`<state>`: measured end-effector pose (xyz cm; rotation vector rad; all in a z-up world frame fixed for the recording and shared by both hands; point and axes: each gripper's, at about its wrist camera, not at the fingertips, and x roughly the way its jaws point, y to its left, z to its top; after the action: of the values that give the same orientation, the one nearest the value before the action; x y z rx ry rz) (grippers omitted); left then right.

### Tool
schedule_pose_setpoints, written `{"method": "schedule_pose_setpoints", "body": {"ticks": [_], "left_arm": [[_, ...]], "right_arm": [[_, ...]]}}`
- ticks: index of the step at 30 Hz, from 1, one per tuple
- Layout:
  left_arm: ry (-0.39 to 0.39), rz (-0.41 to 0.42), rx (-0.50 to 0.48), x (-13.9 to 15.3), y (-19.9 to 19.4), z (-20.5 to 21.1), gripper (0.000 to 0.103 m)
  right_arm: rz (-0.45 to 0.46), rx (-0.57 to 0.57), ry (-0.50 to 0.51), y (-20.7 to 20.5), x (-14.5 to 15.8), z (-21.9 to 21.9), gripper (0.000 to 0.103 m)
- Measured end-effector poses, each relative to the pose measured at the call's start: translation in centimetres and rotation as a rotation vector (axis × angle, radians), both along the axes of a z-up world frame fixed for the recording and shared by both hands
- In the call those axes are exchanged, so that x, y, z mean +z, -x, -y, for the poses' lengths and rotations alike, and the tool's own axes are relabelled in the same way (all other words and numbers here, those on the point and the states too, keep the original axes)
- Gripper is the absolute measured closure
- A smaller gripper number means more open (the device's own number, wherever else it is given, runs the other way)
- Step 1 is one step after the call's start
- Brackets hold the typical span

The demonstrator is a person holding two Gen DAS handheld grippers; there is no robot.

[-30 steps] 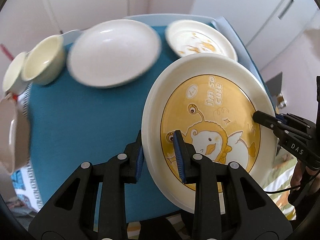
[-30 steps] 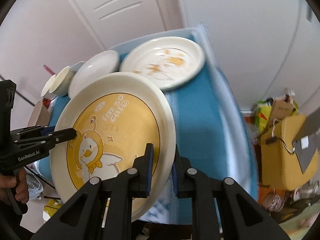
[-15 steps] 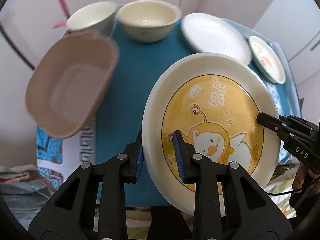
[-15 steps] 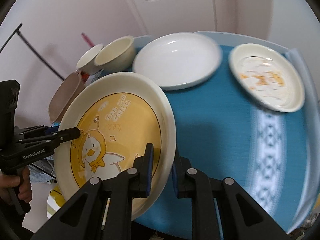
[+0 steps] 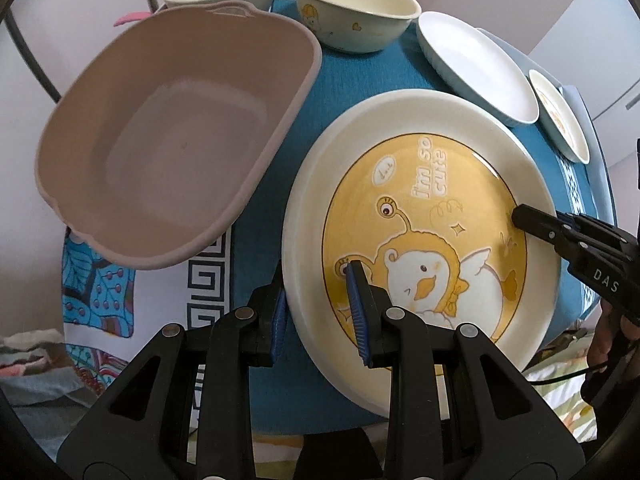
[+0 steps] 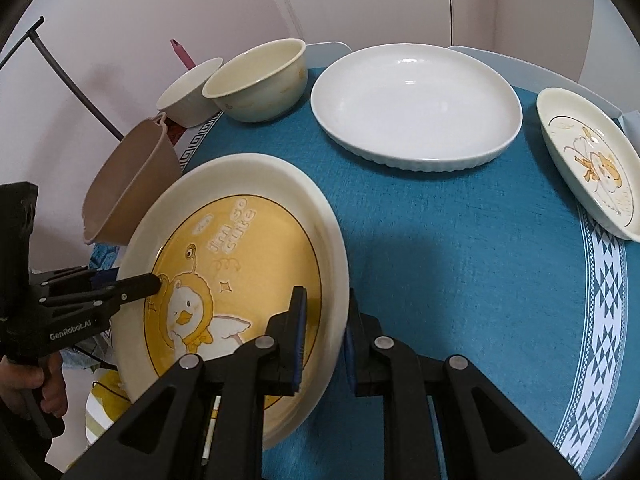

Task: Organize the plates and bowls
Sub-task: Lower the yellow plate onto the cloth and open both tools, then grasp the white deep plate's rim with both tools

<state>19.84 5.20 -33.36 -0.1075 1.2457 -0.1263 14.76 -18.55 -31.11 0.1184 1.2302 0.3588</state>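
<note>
I am holding the left gripper (image 5: 320, 312) clenched on the near rim of the duck plate (image 5: 420, 248), one blue pad under the rim and one on the yellow face. The right gripper (image 6: 322, 340) is gripping the opposite rim of the same plate – its black fingers are showing at the plate's right edge in the left wrist view. Between the two, the plate is hanging tilted above the surface (image 6: 460, 260), which is wearing a teal cloth, and is not touching it.

Just left of the plate, the beige tub (image 5: 172, 148) is sitting at the surface's edge, empty, its rim overhanging a patterned blue-and-white cloth (image 5: 100, 292). Beyond it two cream bowls (image 5: 354, 8) are standing side by side at the far edge. To their right the white dish (image 6: 416, 104) is lying flat, and past that a smaller duck plate (image 6: 592, 164) is resting near the right edge – well apart from the one I am carrying.
</note>
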Motion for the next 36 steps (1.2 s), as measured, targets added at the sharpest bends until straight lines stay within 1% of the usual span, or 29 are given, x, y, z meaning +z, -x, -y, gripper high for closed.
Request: {"method": "schedule_pose_setpoints", "body": {"ticks": [8, 15, 21, 23, 24, 25, 26, 27, 28, 30, 31, 35, 36], "left_arm": [[-0.038, 0.044, -0.016, 0.8, 1.1, 0.4, 0.078], [-0.067, 0.042, -0.008, 0.9, 0.6, 0.6, 0.078], [-0.101, 0.036, -0.007, 0.3, 0.2, 1.7, 0.077], [-0.109, 0.038, -0.007, 0.2, 0.2, 1.9, 0.077], [-0.113, 0.039, -0.009, 0.2, 0.2, 2.1, 0.077], [-0.12, 0.04, -0.01, 0.2, 0.2, 2.2, 0.076], [-0.126, 0.041, -0.009, 0.0, 0.2, 2.4, 0.075], [-0.131, 0.038, -0.008, -0.2, 0.1, 2.4, 0.066], [-0.137, 0.03, -0.002, -0.4, 0.0, 2.5, 0.04], [-0.136, 0.045, 0.012, -0.3, 0.0, 2.7, 0.011], [-0.137, 0.063, 0.019, 0.0, 0.3, 2.8, 0.011], [-0.171, 0.058, 0.025, 0.5, 0.8, 3.4, 0.011], [-0.176, 0.057, 0.03, 0.8, 0.9, 3.6, 0.011]], "right_arm": [[-0.043, -0.034, 0.009, 0.2, -0.6, 0.7, 0.088], [-0.049, -0.048, 0.006, 0.4, -0.6, 0.6, 0.088], [-0.042, -0.054, 0.001, 0.7, -0.6, 0.7, 0.087], [-0.036, -0.055, -0.001, 0.9, -0.5, 1.1, 0.082], [-0.034, -0.056, -0.004, 1.0, -0.5, 1.2, 0.075], [-0.028, -0.058, -0.01, 1.1, -0.4, 1.3, 0.063], [-0.027, -0.059, -0.013, 1.1, -0.4, 1.3, 0.054], [-0.026, -0.06, -0.016, 1.1, -0.4, 1.4, 0.039], [-0.026, -0.062, -0.024, 1.1, -0.3, 1.6, 0.03], [-0.026, -0.067, -0.031, 1.2, -0.3, 1.9, 0.024], [-0.022, -0.07, -0.03, 1.2, -0.2, 2.1, 0.021], [-0.002, -0.061, -0.031, 1.4, 0.2, 2.5, 0.015], [0.005, -0.057, -0.03, 1.4, 0.4, 2.6, 0.01]]}}
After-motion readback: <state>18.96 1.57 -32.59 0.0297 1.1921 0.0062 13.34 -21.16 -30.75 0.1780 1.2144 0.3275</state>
